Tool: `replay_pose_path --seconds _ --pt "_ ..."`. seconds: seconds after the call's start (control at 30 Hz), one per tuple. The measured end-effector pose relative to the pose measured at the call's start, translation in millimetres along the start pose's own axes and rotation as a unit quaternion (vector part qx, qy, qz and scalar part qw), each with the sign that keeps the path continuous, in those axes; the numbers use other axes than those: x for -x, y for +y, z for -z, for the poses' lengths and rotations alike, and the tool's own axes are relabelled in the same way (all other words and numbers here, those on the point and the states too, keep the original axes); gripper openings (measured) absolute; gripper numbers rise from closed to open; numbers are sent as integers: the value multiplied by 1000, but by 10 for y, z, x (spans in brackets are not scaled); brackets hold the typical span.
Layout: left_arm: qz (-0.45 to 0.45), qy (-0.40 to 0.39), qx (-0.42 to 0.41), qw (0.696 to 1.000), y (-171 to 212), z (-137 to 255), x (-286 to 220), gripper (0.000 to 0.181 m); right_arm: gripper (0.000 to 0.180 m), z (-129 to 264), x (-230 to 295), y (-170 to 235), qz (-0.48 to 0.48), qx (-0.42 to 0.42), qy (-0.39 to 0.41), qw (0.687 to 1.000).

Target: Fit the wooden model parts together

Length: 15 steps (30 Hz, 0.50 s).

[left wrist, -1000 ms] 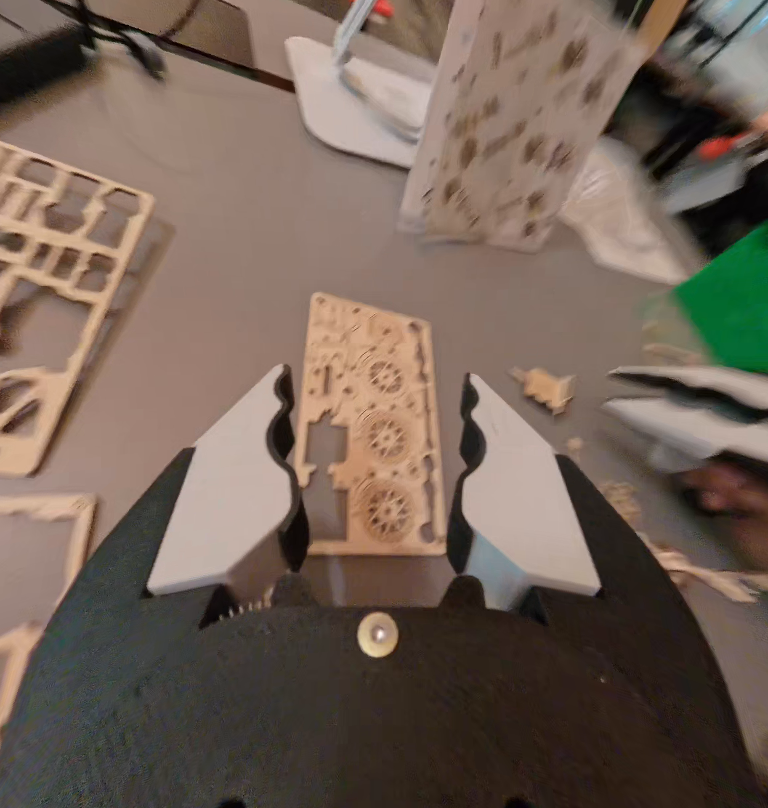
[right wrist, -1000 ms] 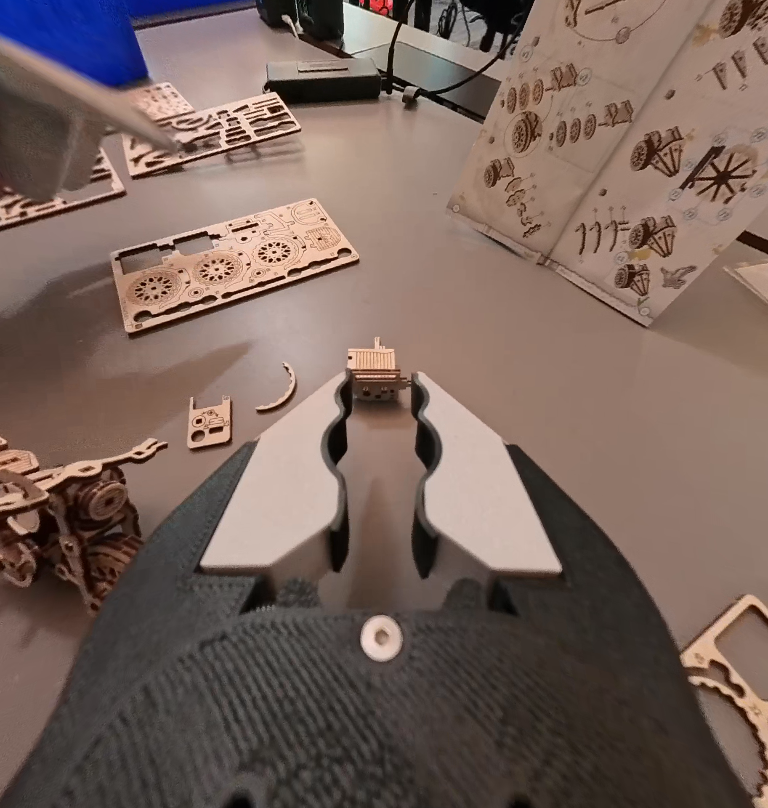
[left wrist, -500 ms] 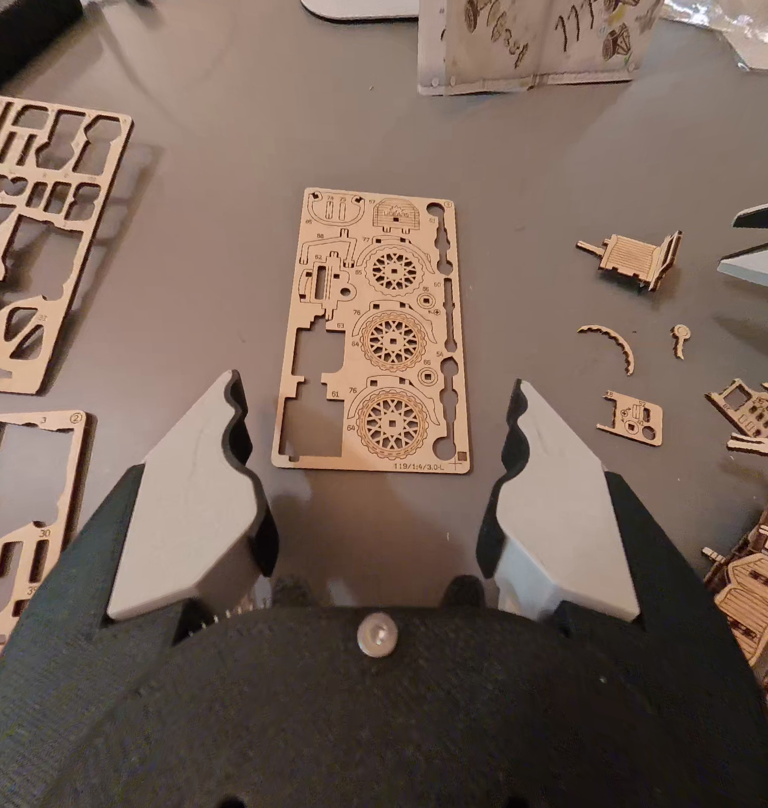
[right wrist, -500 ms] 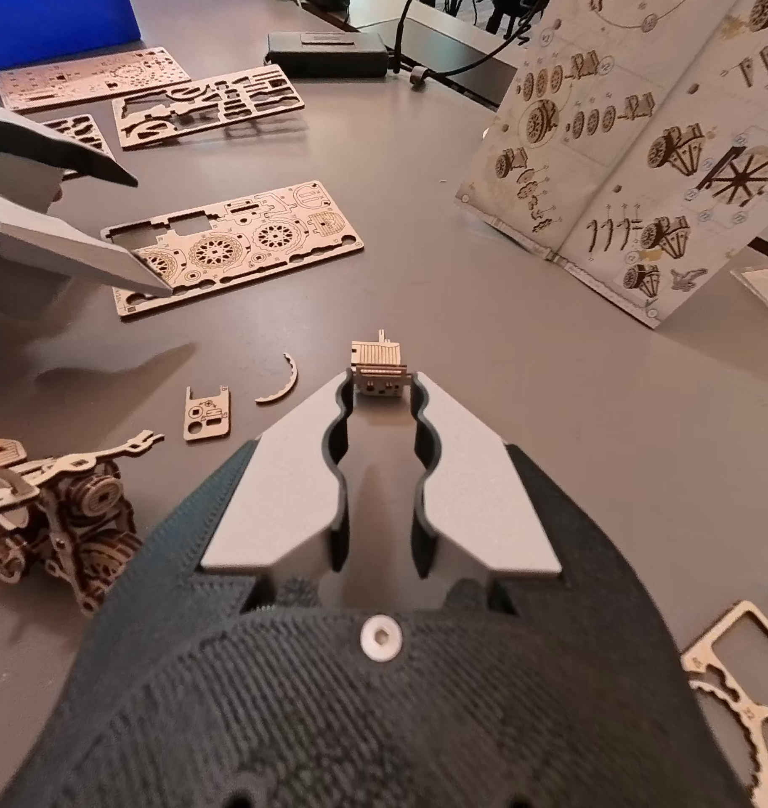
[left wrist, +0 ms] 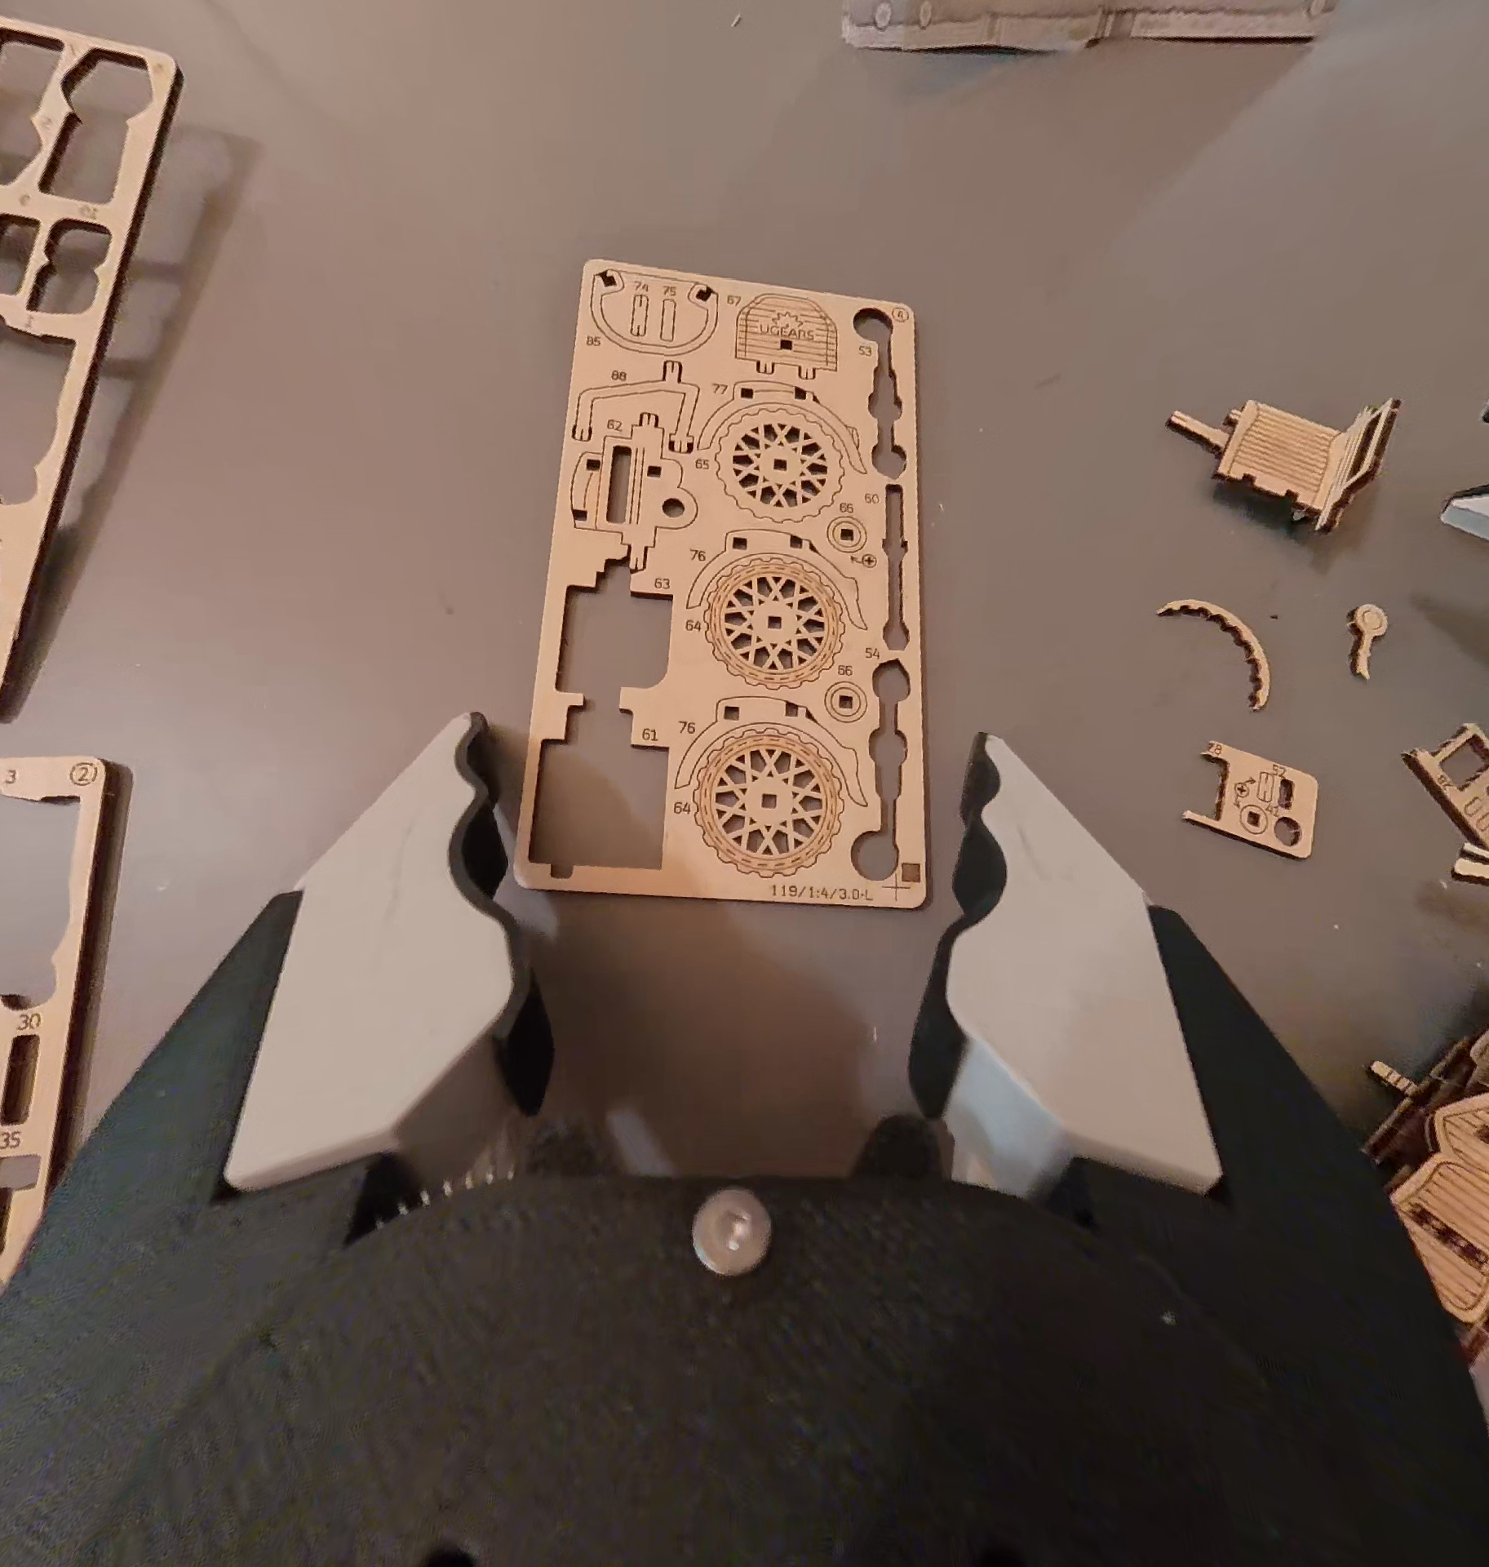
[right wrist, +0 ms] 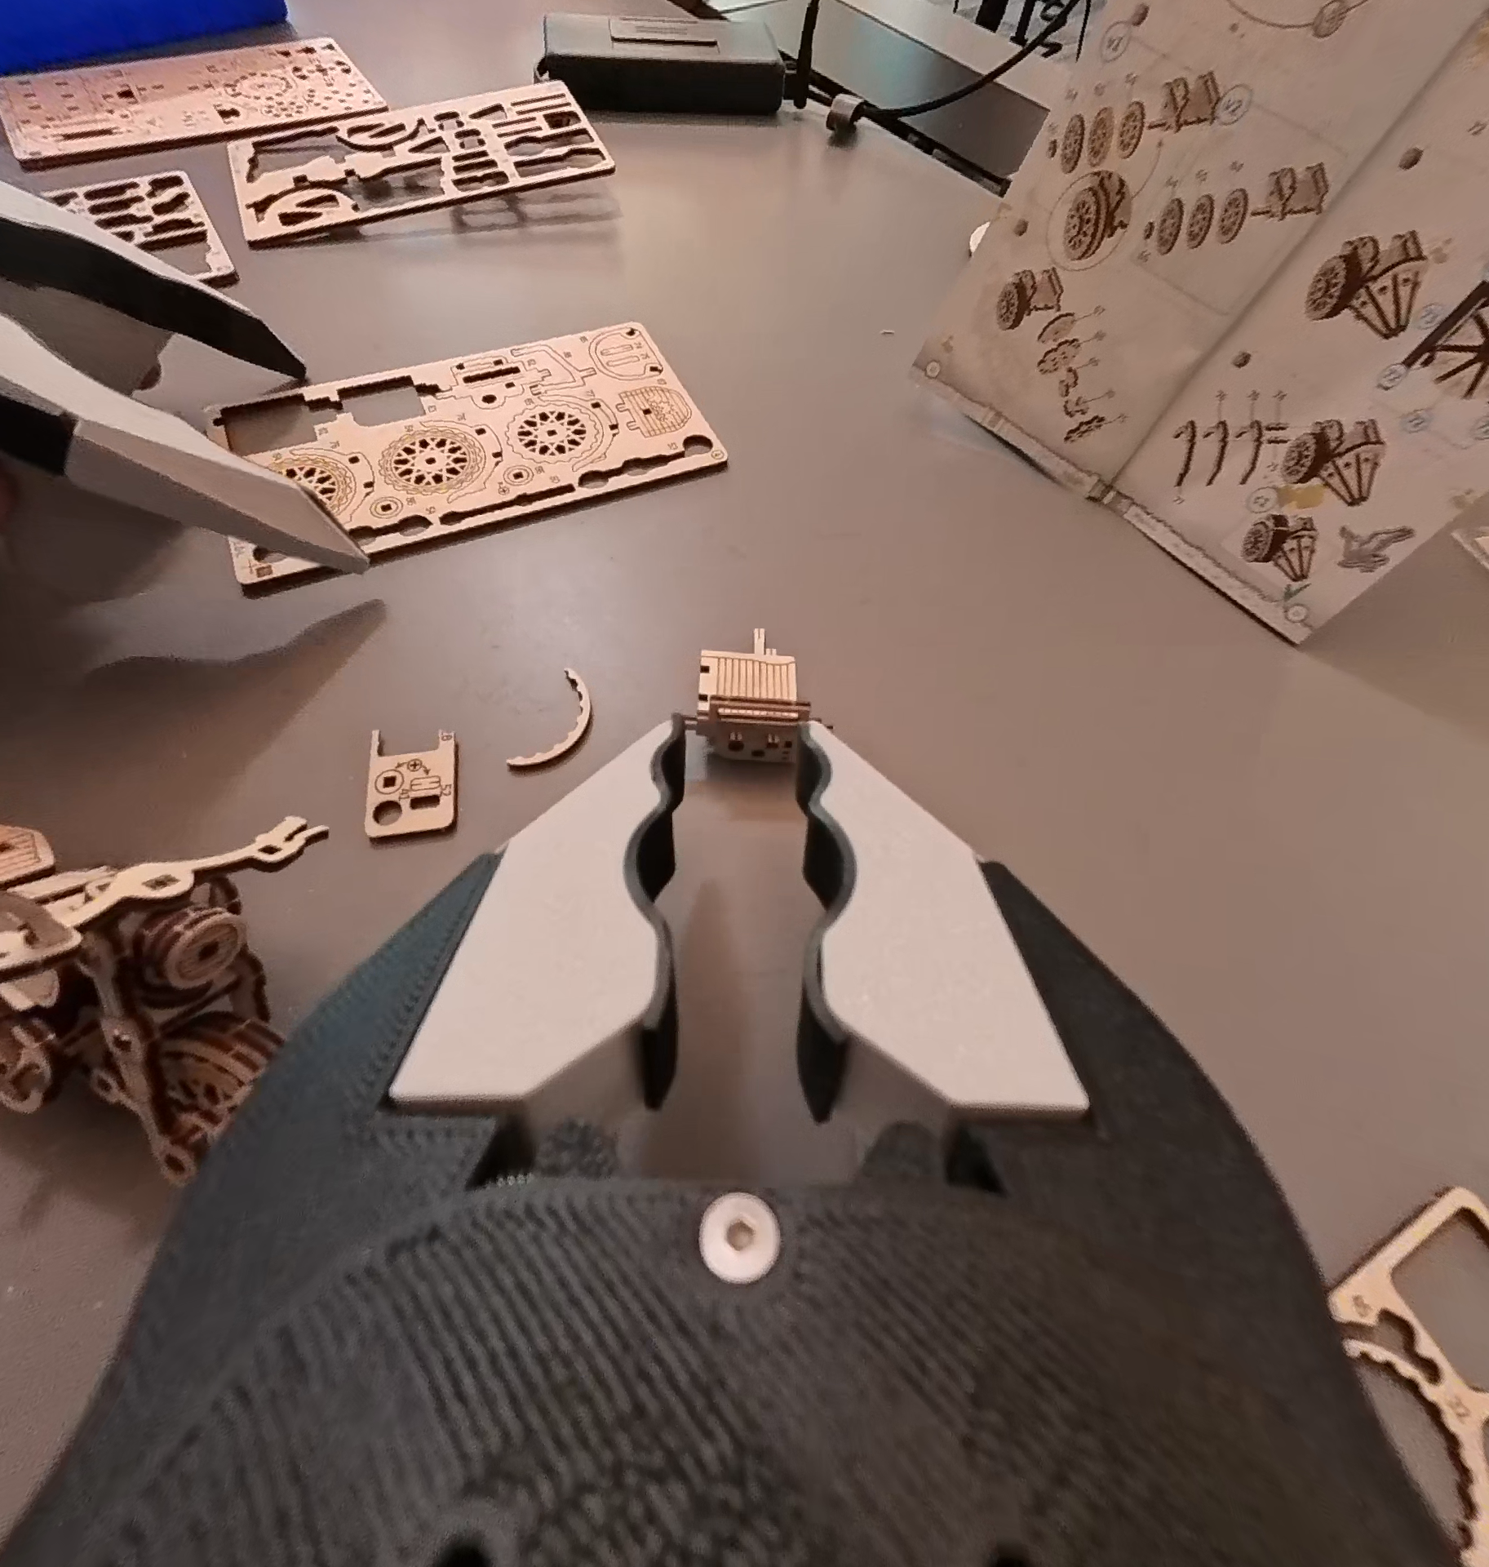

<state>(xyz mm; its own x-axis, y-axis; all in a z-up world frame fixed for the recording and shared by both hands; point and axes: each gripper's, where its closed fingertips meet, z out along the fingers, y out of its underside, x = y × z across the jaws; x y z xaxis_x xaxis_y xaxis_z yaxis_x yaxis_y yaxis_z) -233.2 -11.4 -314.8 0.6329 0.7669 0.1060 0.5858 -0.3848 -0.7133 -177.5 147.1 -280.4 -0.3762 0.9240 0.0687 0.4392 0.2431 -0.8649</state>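
Observation:
A wooden sheet with three spoked wheels (left wrist: 724, 585) lies flat on the grey table. My left gripper (left wrist: 728, 738) is wide open and empty just above it, with the sheet's near end between the fingertips. It also shows in the right wrist view (right wrist: 330, 466), over the same sheet (right wrist: 503, 441). My right gripper (right wrist: 745, 733) is narrowly open. A small ribbed wooden sub-assembly (right wrist: 749, 704) sits on the table right at its tips. In the left wrist view this sub-assembly (left wrist: 1283, 458) lies just clear of the right fingertips (left wrist: 1487, 517).
A partly built model (right wrist: 105, 975) stands at the left, with a small flat piece (right wrist: 410, 789) and a curved toothed piece (right wrist: 554, 721) nearby. An open instruction booklet (right wrist: 1232, 339) stands at the right. More part sheets (right wrist: 419, 170) (left wrist: 29, 339) lie around.
My left gripper has opened wider and moved down and forward over the wheel sheet, so its tips now flank the sheet's near end. The right gripper has barely moved.

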Motion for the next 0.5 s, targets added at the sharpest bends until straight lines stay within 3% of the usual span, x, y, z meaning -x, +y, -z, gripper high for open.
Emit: replay_pose_path --seconds 0.23,0.33,0.4,0.5 --pt "-6 -8 0 1000 4 5 9 89 25 3 -10 -3 -11 -1 -5 1000" --pt "1 0 -6 1000 -8 20 5 72 25 10 -20 -12 -17 -5 -6 1000" --pt "7 13 -9 1000 -16 25 -11 74 25 12 -21 -13 -17 -6 -6 1000" --pt "8 19 -8 1000 -15 24 -23 100 25 10 -16 -11 -13 -5 -5 1000"
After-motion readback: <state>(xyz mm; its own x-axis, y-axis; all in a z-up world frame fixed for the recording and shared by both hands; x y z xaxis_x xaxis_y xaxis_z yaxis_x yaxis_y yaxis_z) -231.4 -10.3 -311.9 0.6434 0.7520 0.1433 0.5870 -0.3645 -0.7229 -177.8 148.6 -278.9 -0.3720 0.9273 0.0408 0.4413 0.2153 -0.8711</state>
